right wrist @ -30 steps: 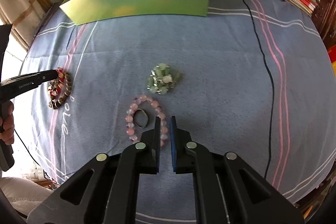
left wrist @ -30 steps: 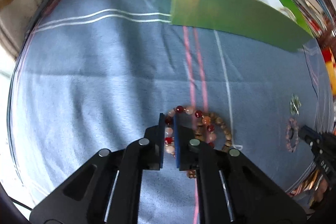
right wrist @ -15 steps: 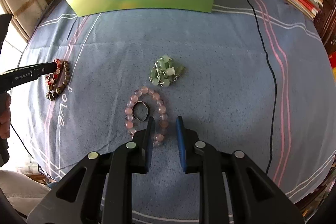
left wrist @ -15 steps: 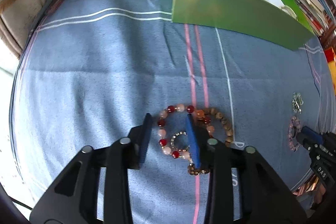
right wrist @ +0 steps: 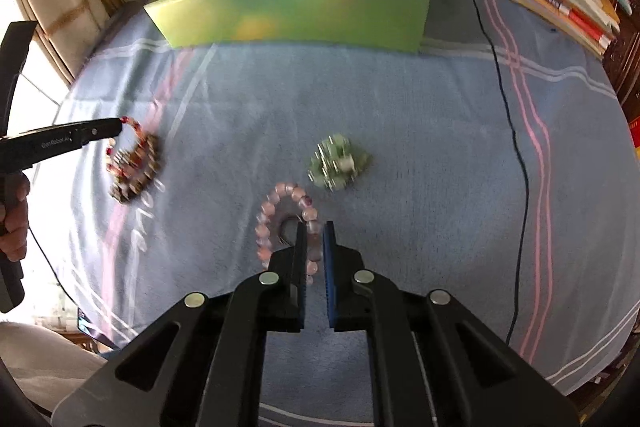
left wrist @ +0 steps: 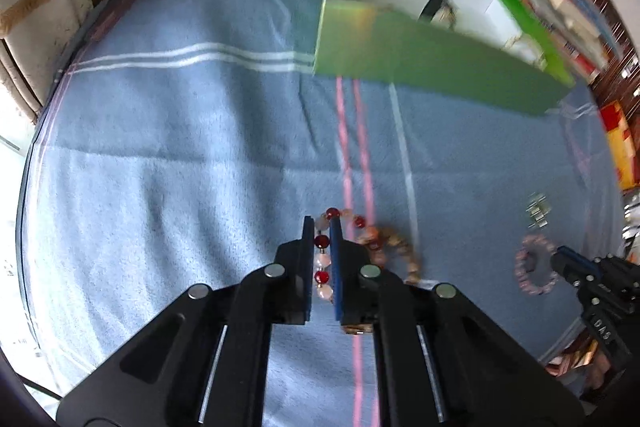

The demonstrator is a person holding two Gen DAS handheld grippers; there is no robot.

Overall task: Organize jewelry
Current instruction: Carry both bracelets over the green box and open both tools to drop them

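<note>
On the near surface, both jaws pinch bracelets: left gripper (left wrist: pixel 322 259) the red-bead bracelet (left wrist: pixel 324 251), right gripper (right wrist: pixel 314 259) the pink bracelet (right wrist: pixel 280 223); your red one could drag the tangled brown bracelet (left wrist: pixel 400 251) along.

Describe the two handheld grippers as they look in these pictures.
Both the left gripper and the right gripper are matte black, with two flat fingers lined with blue pads. Round silver studs sit on the finger bases, and silver rods run along the slotted arms. Small white lettering marks the sides. No cable on them shows.
</note>
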